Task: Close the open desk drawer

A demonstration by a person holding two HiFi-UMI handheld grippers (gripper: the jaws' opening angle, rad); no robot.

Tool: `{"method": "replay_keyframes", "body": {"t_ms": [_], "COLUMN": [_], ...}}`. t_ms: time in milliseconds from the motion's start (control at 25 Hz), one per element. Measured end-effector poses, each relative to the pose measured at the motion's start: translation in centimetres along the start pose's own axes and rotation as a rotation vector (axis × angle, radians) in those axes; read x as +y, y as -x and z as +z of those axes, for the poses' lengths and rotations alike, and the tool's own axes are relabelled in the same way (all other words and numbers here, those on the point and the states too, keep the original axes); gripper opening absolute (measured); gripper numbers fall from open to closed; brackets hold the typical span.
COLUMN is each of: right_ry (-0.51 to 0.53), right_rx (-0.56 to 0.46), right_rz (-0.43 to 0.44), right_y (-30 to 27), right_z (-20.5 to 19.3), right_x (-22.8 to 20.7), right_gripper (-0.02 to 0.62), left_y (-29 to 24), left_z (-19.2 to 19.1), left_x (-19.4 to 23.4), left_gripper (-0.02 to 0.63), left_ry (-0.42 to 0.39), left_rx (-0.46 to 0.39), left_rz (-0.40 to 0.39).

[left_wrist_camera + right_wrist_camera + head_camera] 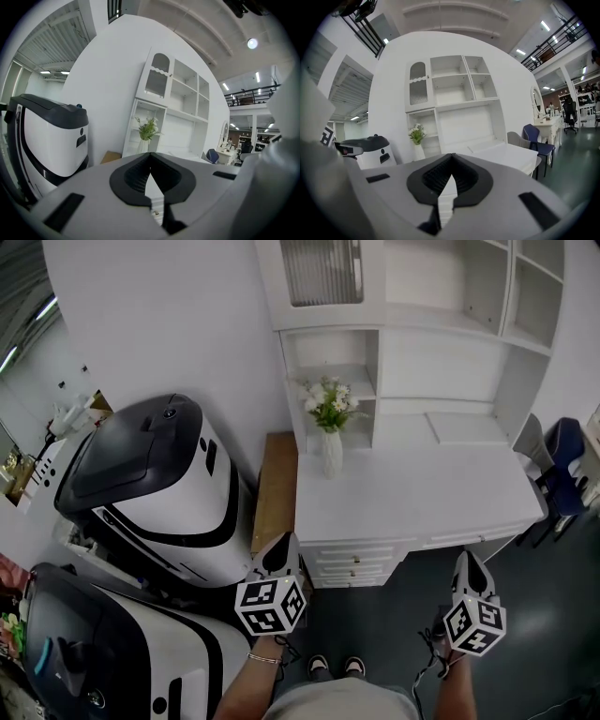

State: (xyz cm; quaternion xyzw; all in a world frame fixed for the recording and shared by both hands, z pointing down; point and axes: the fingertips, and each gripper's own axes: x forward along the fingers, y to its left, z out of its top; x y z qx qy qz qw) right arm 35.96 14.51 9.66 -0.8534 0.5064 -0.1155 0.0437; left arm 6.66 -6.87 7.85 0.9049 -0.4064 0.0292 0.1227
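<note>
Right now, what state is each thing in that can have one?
left claw: shut, empty
right claw: shut, empty
vase: upright on the desk
desk drawers: open or shut, cannot tell from here
glass cabinet door: shut

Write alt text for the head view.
Seen from above, a person holds the left tongs and right tongs, both shut and empty, short of a white desk with drawers. A vase of flowers stands on the desk; two white-and-black machines sit beside it.
</note>
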Motion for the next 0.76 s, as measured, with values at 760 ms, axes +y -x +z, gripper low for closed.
{"method": "replay_keyframes", "body": {"t_ms": [760], "right_ry": [0.026], "right_rx": [0.032], "right_rz": [0.015], "right_y": [0.3], "right_z": [-0.9], "right_x": [0.9], "right_gripper": [0.005], "left_y": [0.9], "left_z": [-1.4], "left_x": [0.6], "left_gripper": [0.012], "left_ry": [0.016], "left_rx": [0.022], "left_rz": [0.01]}}
